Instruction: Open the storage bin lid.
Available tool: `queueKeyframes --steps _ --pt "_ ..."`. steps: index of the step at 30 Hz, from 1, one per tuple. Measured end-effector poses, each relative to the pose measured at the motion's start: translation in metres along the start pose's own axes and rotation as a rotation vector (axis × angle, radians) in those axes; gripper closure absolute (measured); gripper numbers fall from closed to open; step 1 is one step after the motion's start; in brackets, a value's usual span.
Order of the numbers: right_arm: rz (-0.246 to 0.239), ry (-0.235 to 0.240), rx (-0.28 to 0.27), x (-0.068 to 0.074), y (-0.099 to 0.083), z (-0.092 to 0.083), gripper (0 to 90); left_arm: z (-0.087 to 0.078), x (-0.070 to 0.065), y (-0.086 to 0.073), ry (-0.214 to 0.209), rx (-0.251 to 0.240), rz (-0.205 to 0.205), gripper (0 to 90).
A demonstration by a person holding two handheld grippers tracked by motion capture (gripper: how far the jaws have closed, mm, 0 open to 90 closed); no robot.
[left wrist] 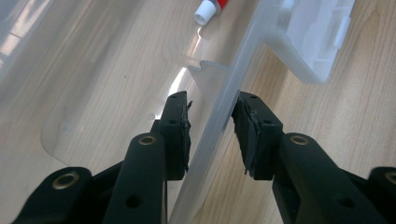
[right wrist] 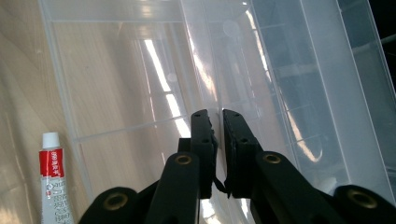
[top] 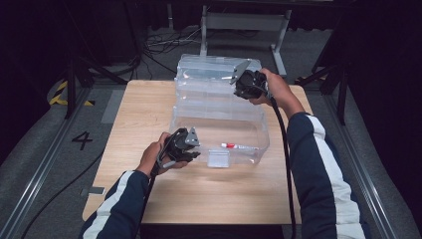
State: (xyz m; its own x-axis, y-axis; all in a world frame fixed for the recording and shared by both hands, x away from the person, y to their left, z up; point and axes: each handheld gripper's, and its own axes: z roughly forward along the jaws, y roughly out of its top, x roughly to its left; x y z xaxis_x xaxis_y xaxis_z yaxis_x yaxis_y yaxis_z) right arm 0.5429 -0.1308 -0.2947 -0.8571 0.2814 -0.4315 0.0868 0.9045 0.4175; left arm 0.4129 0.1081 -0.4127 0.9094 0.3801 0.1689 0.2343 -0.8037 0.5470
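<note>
I see left hand-held gripper (left wrist: 210,135) astride bin (top: 249,130) front wall, pads spread | right hand-held gripper (right wrist: 218,140) pinching back wall at 1 o'clock | tube (top: 238,146) inside | worktop (top: 139,114)

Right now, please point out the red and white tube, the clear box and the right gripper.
red and white tube (right wrist: 53,186), right gripper view, label.
clear box (top: 261,130), high view, right wall.
right gripper (right wrist: 219,116), right gripper view, between fingertips.

A wooden table (top: 149,114) carries a clear plastic bin (top: 219,124), whose latch tab (top: 218,158) rests on the wood.
</note>
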Motion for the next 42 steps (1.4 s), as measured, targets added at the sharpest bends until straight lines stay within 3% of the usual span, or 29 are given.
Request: queueKeyframes --steps 12,22,34,42 --pt "-0.042 -0.018 -0.028 0.018 -0.002 -0.013 85.9 0.000 -0.001 0.000 0.009 0.004 -0.002 64.9" --pt "-0.036 0.001 -0.057 0.027 -0.005 -0.022 86.0 0.000 -0.001 0.001 0.008 0.003 -0.003 64.7" --pt "-0.023 0.003 -0.054 0.036 -0.007 -0.028 85.0 0.001 -0.001 0.000 0.012 -0.001 -0.002 64.3" --pt "-0.039 0.010 -0.050 0.040 -0.008 -0.031 84.7 0.001 -0.001 0.000 0.012 0.003 -0.008 64.3"
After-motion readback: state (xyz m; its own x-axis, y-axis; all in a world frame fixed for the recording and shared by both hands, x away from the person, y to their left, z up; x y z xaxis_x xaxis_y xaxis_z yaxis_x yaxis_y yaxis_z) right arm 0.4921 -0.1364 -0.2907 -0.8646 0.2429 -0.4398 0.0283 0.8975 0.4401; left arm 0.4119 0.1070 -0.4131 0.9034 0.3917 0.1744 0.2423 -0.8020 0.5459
